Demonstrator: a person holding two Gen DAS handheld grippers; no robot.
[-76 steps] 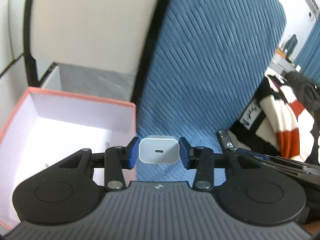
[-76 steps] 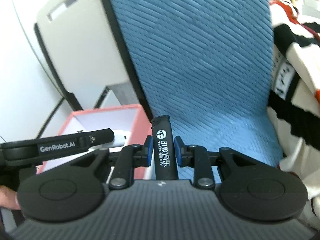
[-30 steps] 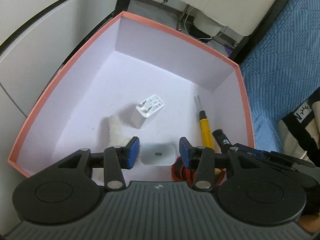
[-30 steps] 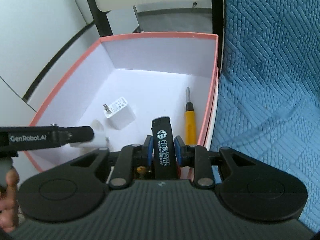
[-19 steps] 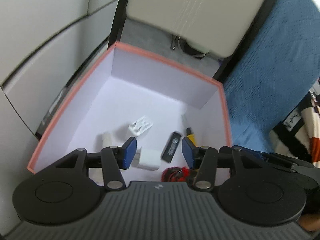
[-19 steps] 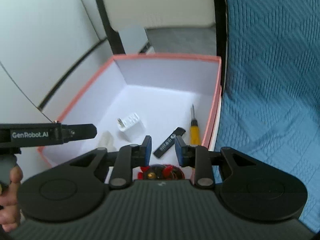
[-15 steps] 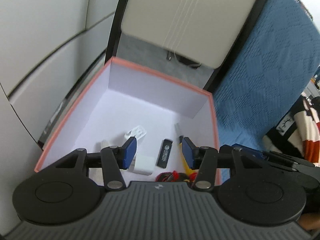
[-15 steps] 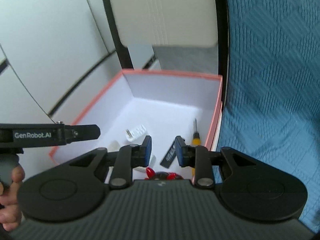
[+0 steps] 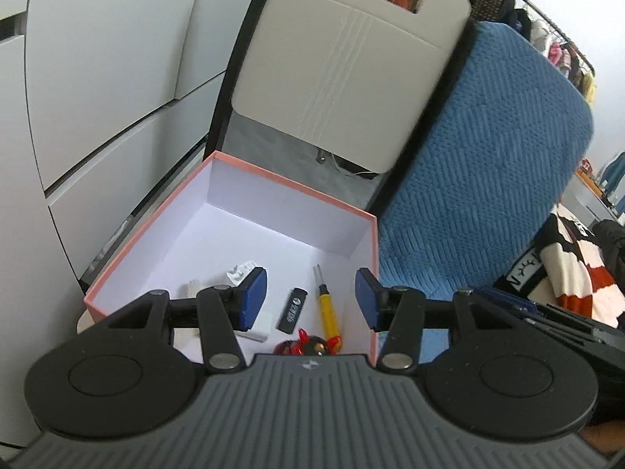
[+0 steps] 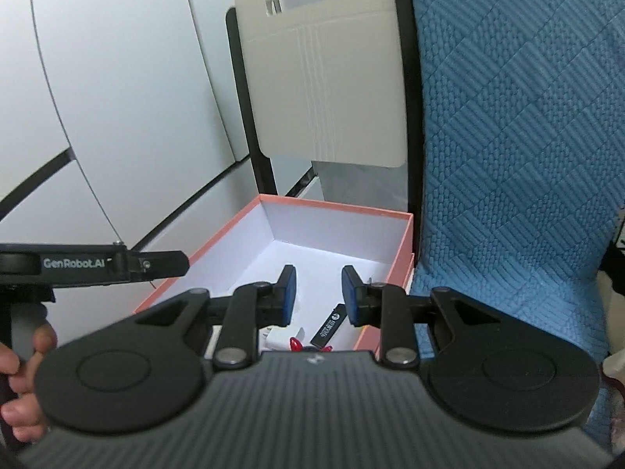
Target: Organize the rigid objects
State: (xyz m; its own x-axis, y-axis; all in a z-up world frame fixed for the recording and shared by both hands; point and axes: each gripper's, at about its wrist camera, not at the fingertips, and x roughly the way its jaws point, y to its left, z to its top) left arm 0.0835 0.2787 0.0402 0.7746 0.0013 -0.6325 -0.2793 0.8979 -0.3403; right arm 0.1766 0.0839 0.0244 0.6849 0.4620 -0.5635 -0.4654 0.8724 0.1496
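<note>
A pink box (image 9: 297, 185) with a white inside stands beside the blue bed; it also shows in the right wrist view (image 10: 336, 205). In it lie a black lighter (image 9: 292, 309), a yellow screwdriver (image 9: 327, 308), a white charger (image 9: 261, 327), a second white plug (image 9: 241, 271) and a red toy (image 9: 308, 346). The lighter (image 10: 329, 324) also shows in the right wrist view. My left gripper (image 9: 310, 299) is open and empty, above the box's near side. My right gripper (image 10: 317, 293) is open and empty, raised above the box.
A blue quilted bed cover (image 9: 488, 179) lies right of the box. A beige chair back (image 9: 343, 86) stands behind it. White cabinet panels (image 9: 97, 78) stand on the left. A striped cloth (image 9: 578, 273) lies at the far right.
Both grippers carried their items over the box and opened: the charger and the lighter now lie inside. Both grippers have since risen and drawn back from the box.
</note>
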